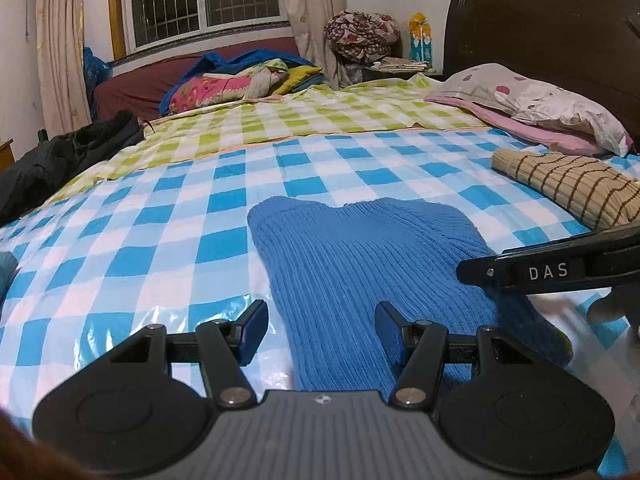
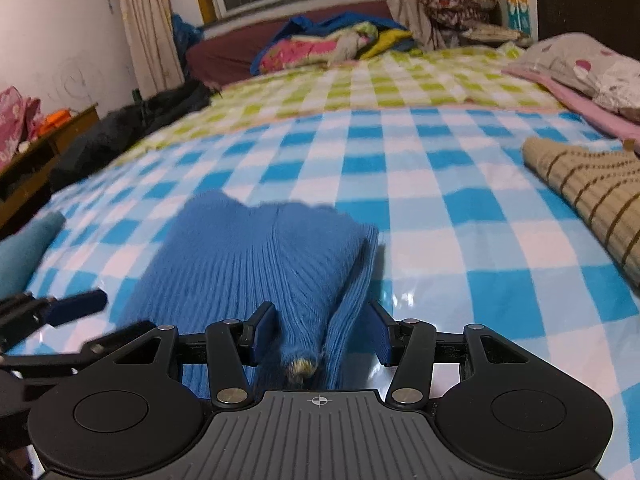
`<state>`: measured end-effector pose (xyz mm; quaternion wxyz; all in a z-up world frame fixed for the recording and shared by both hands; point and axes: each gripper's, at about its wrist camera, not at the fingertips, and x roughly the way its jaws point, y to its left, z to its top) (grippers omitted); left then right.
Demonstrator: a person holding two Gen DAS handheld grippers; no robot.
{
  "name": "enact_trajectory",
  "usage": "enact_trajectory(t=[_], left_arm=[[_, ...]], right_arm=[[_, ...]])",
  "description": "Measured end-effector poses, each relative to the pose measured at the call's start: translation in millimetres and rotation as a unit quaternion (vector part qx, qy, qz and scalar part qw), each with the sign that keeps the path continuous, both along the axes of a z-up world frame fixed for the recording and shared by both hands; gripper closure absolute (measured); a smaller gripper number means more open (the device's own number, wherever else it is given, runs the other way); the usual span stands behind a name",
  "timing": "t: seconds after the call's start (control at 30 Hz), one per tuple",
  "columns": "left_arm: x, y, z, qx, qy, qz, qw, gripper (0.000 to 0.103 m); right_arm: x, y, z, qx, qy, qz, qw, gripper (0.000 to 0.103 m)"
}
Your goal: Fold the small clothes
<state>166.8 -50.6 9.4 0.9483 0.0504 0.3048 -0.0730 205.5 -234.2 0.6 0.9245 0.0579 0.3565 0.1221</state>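
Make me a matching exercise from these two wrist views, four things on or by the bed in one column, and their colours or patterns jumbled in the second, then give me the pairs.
Column one:
1. ribbed knit garment
2. folded sweater
3. pillow
4. headboard

Column two:
A. dark brown wood
B. plain blue
C. beige with brown stripes
D. pale with pink dots

Pairs: 1-B, 2-C, 3-D, 4-A
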Motion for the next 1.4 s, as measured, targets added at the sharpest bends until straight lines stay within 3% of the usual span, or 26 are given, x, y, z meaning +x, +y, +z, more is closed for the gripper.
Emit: enact_trajectory(t=[0.4,1.4], left_arm=[[-11,5,-2,-0.03,0.018,0.004,0.9994,0.038],[-36,-4,-14,-0.05,0.07,0.008,0.9962,0.033]], right_arm=[[-38,0,2,-0.017,-0.015,-0.026,0.999,0.054],[-80,3,-4,-0.02,-0.012,-0.038,0.999,0.049]])
